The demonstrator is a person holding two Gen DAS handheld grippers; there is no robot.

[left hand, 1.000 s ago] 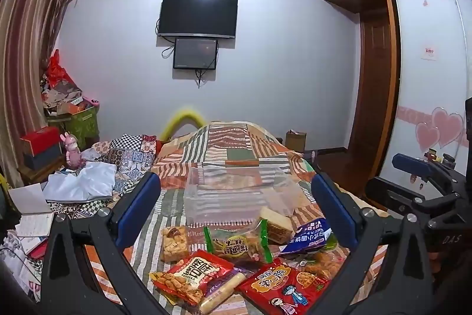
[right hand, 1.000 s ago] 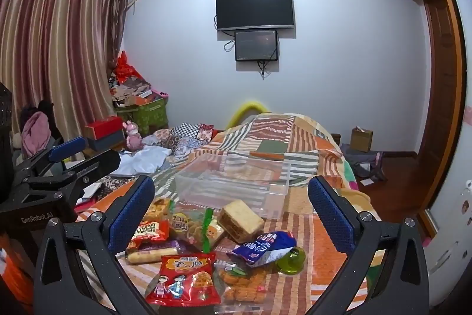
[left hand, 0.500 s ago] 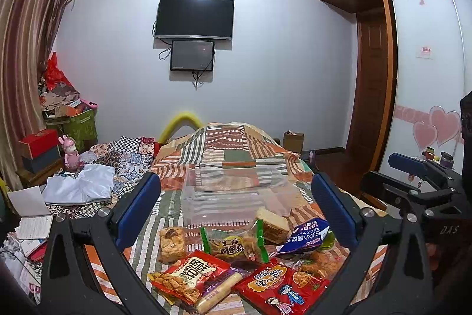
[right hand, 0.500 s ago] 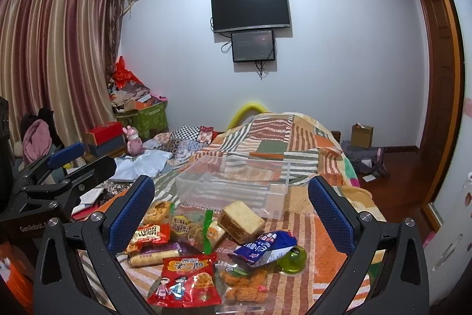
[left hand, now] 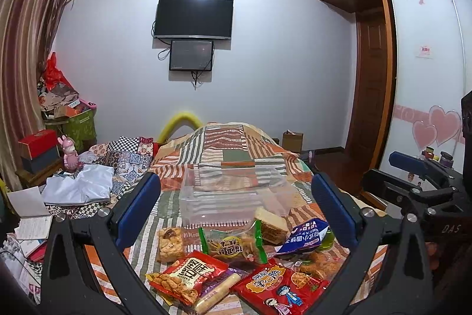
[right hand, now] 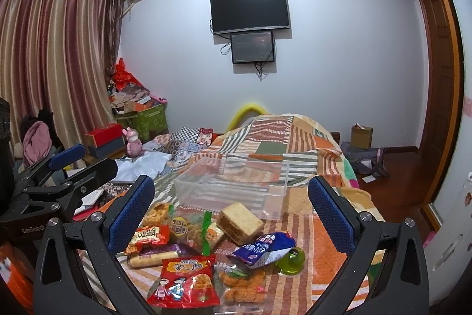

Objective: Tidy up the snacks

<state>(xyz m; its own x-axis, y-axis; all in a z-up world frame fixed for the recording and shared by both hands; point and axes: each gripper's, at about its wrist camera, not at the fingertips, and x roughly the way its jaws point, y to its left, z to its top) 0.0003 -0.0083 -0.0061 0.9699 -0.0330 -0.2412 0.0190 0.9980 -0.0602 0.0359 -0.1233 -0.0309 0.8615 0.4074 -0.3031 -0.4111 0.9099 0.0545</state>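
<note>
Snack packets lie in a loose heap on the patchwork bedspread [left hand: 224,149], directly in front of an empty clear plastic bin [left hand: 233,197]. The bin's long axis runs across both views, its open top upward. The left gripper [left hand: 236,214] and the right gripper [right hand: 230,214] both hover above the heap with fingers spread wide, holding nothing.

Left wrist view: a red cartoon packet [left hand: 280,285] lies nearest the camera, its long axis slanting toward the lower right. Beside it a red-and-white packet [left hand: 188,275] slants toward the lower left, partly over a pale wrapped roll [left hand: 216,290] that points up and to the right. A green-edged packet [left hand: 233,245] lies crosswise behind them, with a wrapped nut bar [left hand: 169,244] to its left. The right gripper appears at the right edge.

Right wrist view: the sponge cake block [right hand: 240,222] sits just before the bin wall, one corner toward the camera. A blue packet [right hand: 265,248] partly covers a green jelly cup [right hand: 292,260], which is plainer here. The left gripper appears at the left edge.
</note>
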